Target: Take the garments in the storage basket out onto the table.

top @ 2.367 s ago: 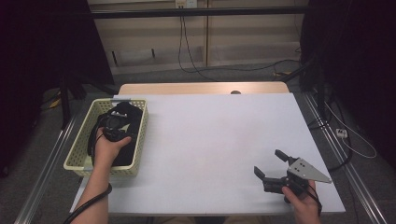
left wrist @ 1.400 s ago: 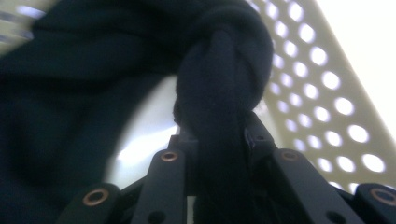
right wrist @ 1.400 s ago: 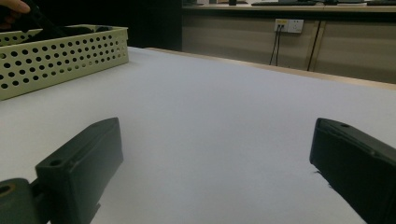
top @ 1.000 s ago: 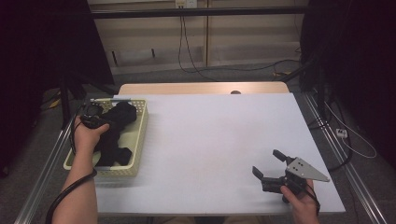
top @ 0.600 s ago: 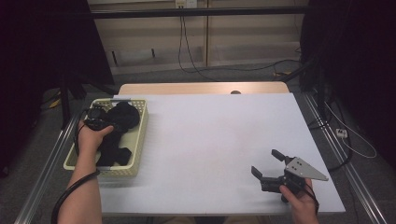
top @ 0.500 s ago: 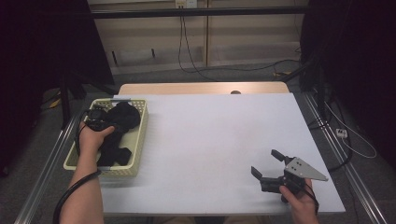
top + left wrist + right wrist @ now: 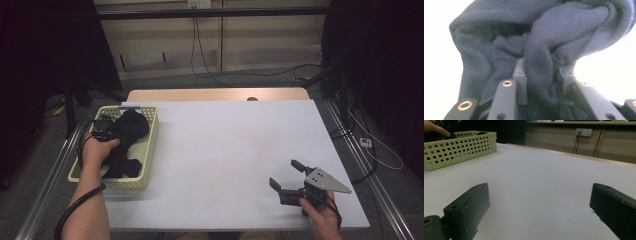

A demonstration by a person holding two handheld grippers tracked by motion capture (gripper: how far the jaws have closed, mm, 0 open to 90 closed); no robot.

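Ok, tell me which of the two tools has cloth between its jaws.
The left tool, at the yellow basket: a fold of dark cloth is pinched between its jaws, which have just been closing. The right tool stands open over bare table.

two black jaws of the right gripper [image 7: 537, 212] are seen rising from the bottom edge, set wide apart, with nothing between them. a bare white table [image 7: 544, 177] is spread beneath and beyond them. a pale yellow perforated basket [image 7: 459, 146] is set on the table at upper left. a hand's fingers [image 7: 435, 127] are seen above its far rim. a wall socket [image 7: 584, 132] with cables is mounted behind.
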